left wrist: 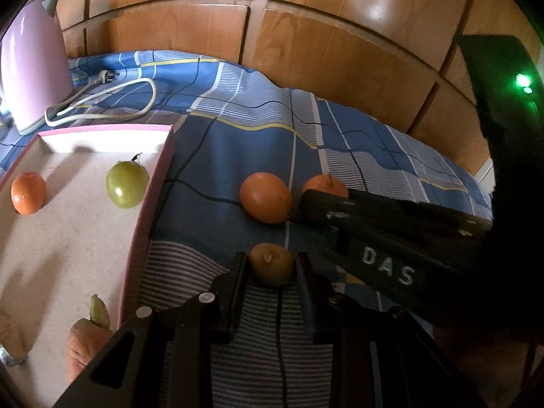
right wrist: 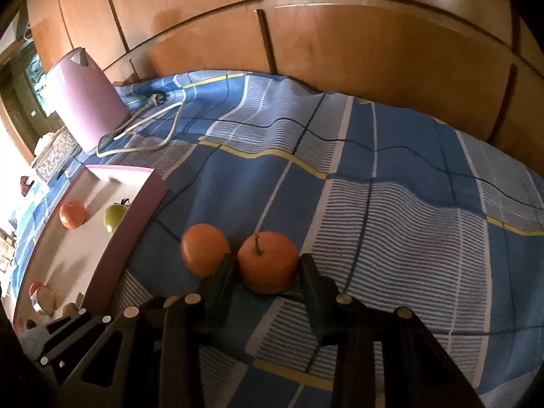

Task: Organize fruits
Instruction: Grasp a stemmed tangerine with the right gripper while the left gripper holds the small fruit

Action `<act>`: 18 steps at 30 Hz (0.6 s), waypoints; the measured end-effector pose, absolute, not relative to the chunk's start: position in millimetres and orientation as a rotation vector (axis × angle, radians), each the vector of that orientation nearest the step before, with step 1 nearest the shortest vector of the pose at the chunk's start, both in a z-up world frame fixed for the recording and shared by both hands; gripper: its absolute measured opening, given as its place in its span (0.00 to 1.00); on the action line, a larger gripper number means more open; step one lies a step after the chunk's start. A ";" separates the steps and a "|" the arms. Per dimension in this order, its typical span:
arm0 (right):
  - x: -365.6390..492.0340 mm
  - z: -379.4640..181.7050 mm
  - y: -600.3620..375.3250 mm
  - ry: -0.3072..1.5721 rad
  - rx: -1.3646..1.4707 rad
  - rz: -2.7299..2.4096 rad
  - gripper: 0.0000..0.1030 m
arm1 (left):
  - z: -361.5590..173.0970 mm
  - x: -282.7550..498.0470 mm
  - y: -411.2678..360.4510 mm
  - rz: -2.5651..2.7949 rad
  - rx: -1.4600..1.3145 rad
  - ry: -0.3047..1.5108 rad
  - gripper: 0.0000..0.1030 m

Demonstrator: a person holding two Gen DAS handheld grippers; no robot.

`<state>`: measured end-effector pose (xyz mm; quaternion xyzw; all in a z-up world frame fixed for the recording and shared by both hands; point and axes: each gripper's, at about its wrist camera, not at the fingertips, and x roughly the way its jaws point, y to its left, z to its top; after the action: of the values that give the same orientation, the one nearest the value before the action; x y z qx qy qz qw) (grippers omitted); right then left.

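Note:
My left gripper point(left wrist: 272, 265) is shut on a small brown fruit point(left wrist: 272, 267) just above the blue checked cloth. My right gripper point(right wrist: 267, 267) has its fingers on both sides of an orange with a stem point(right wrist: 267, 261) that rests on the cloth; it also shows in the left wrist view point(left wrist: 324, 186). A second orange point(right wrist: 204, 250) point(left wrist: 266, 197) lies just left of it. The pink-rimmed tray point(left wrist: 159, 176) point(right wrist: 149, 197) on the left holds an orange point(left wrist: 28, 192) point(right wrist: 72, 215), a green fruit point(left wrist: 126, 183) point(right wrist: 114, 218) and a carrot point(left wrist: 83, 343).
A pink kettle point(left wrist: 34, 64) point(right wrist: 86, 102) with a white cord point(left wrist: 112, 97) stands behind the tray. Wooden cabinet doors point(left wrist: 306, 34) close off the back. The blue checked cloth point(right wrist: 408, 204) stretches out to the right. Small items point(right wrist: 42, 297) lie at the tray's near end.

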<state>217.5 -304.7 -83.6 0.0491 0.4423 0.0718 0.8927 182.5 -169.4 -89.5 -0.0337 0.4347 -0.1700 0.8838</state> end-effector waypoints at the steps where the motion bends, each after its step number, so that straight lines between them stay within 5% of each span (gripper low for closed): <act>1: 215.9 -83.0 -305.8 0.916 0.107 0.142 0.36 | -89.3 182.2 -169.7 -0.352 -0.066 0.903 0.28; 18: 171.2 -73.8 -317.8 0.933 0.118 0.068 0.36 | -90.2 177.0 -174.0 -0.359 -0.026 0.900 0.28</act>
<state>171.2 -317.8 -73.8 0.0568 0.4493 0.0329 0.8910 177.0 -174.0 -90.2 -0.0125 0.4327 -0.1726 0.8848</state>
